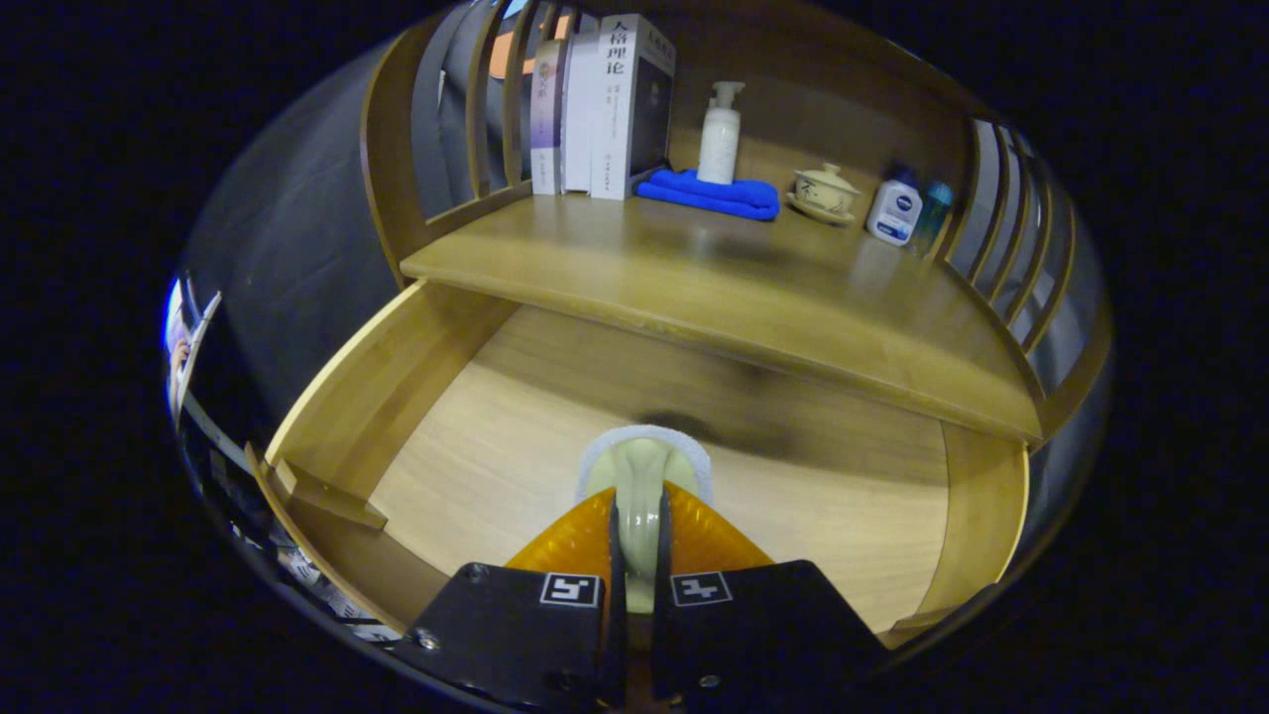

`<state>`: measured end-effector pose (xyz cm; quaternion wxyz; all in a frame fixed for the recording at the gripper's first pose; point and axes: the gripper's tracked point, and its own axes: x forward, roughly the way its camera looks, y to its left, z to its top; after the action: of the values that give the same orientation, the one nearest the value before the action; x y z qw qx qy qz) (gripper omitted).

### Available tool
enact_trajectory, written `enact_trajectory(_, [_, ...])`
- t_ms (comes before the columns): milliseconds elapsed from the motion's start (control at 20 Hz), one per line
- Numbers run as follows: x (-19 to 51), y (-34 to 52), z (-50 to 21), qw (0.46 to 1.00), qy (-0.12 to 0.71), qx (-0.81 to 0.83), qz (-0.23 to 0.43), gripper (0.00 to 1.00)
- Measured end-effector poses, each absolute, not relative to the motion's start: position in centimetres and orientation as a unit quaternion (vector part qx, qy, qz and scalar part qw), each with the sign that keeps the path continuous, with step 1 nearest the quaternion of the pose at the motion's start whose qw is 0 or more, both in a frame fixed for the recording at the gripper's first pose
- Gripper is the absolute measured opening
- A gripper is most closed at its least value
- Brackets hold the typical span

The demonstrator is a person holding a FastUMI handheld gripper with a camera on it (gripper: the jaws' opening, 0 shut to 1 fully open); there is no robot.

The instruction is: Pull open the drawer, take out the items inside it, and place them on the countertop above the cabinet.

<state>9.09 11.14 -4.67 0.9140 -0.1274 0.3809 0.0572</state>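
The wooden drawer [466, 446] stands pulled open below me, its pale floor bare around my fingers. My gripper [639, 516] hangs over the middle of the drawer, shut on a pale green item with a white fuzzy rim [644, 458]. Its rounded end sticks out just ahead of the fingertips. I cannot tell whether the item touches the drawer floor; a dark shadow lies just beyond it. The countertop [714, 288] lies beyond and above the drawer, with its front edge overhanging the drawer's back part.
At the back of the countertop stand three books [595, 109], a white pump bottle [720, 134] on a folded blue towel [709, 193], a lidded teacup on a saucer [825, 191] and two small bottles [895, 211]. Slatted wooden sides [1021, 238] close both ends.
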Motion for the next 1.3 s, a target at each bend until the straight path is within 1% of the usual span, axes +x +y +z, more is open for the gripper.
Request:
enact_trajectory(400, [7.7, 10.7, 1.4, 0.927, 0.340, -0.145, 0.063, 0.13])
enact_trajectory(600, [8.2, 9.8, 5.5, 0.934, 0.317, -0.154, 0.055, 0.13])
enact_trajectory(800, [10.6, 9.3, 8.5, 0.940, 0.317, -0.116, 0.045, 0.13])
enact_trajectory(900, [12.9, 8.1, 9.3, 0.942, 0.314, -0.115, 0.027, 0.13])
enact_trajectory(1000, [15.0, 7.5, 9.5, 0.943, 0.314, -0.110, 0.012, 0.13])
enact_trajectory(1200, [17.7, 8.0, 9.1, 0.940, 0.336, -0.058, 0.014, 0.13])
enact_trajectory(1300, [19.3, 7.1, 9.5, 0.941, 0.334, -0.059, -0.001, 0.13])
